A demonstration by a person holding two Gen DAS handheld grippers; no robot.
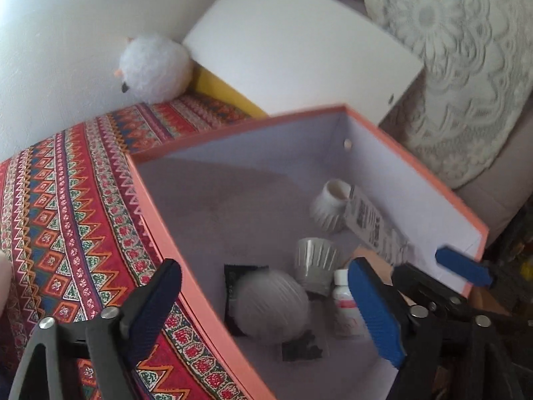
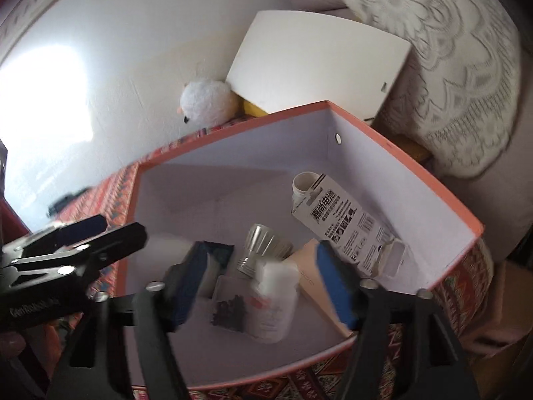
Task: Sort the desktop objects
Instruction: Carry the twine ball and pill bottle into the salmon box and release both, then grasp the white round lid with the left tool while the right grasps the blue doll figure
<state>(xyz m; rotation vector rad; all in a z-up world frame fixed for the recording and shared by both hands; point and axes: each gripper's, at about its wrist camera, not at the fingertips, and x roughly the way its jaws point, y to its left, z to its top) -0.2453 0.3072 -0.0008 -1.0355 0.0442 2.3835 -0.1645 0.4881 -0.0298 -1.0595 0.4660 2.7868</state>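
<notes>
Orange-rimmed box (image 2: 403,153), centre frame, holding sorted items; both tongs over it.

We list inside: white bottle (image 2: 273,303), blurred, between the right gripper (image 2: 263,286) fingers, whose jaws stand apart with nothing clamped that we can make out; ribbed bulb base (image 2: 258,250); printed battery carton (image 2: 349,226) leaning on the right wall, hiding part of a white cup-shaped piece (image 2: 303,183); dark packets, half covered. Left gripper (image 1: 266,303) spread wide, astride the box's near-left rim, over a blurred grey ball (image 1: 271,303). Upper frame: plush bird (image 1: 153,66), white board (image 1: 299,43), lace cloth (image 1: 459,60). Patterned cloth (image 1: 66,193) underneath.
</notes>
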